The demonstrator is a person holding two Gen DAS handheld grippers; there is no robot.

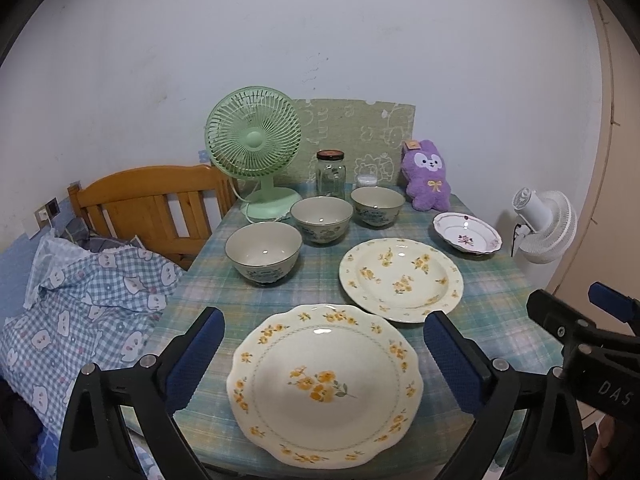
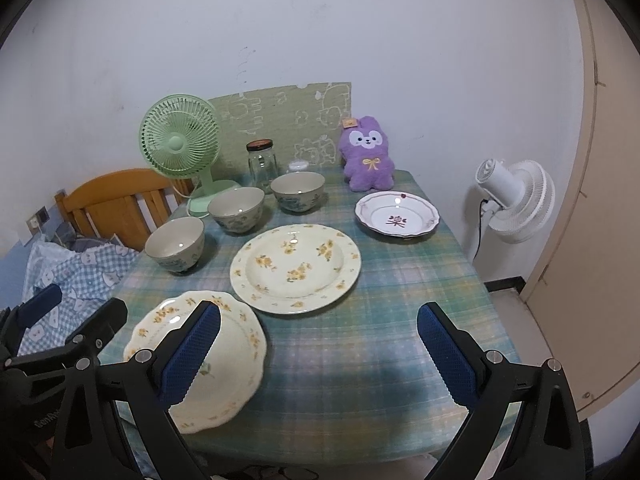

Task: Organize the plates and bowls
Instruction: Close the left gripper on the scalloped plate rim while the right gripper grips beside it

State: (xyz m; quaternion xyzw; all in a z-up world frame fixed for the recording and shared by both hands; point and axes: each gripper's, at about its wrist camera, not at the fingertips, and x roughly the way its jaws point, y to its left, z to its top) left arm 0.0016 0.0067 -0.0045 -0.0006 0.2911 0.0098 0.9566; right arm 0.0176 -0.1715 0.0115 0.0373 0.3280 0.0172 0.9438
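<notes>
Two hand-held grippers hover over a table (image 2: 360, 360) draped in a blue-green plaid cloth, both spread wide and gripping nothing. The left gripper (image 1: 324, 360) frames the near plate (image 1: 324, 384), a scalloped cream dish with yellow flowers lying flat at the table's front edge; its blue pads (image 1: 200, 352) stand clear of the rim on either side. The right gripper (image 2: 320, 356) hangs just to the right over bare cloth, its left finger crossing in front of that same plate in its own view.

Behind the near plate lies a round plate (image 1: 401, 280) with yellow blossoms, and farther right, near the table's edge, a small dish (image 1: 467, 234) with a red flower. Three bowls (image 1: 263, 252) run in a diagonal line from the left edge toward the back, apart from one another and upright.

At the rear stand a green fan (image 1: 254, 148), a glass jar (image 1: 330, 174) with a dark lid and a purple plush (image 1: 428, 178). A white fan (image 2: 516, 200) stands off the table to the right; a wooden headboard (image 1: 148, 200) and checked bedding (image 1: 88, 304) lie to the left.
</notes>
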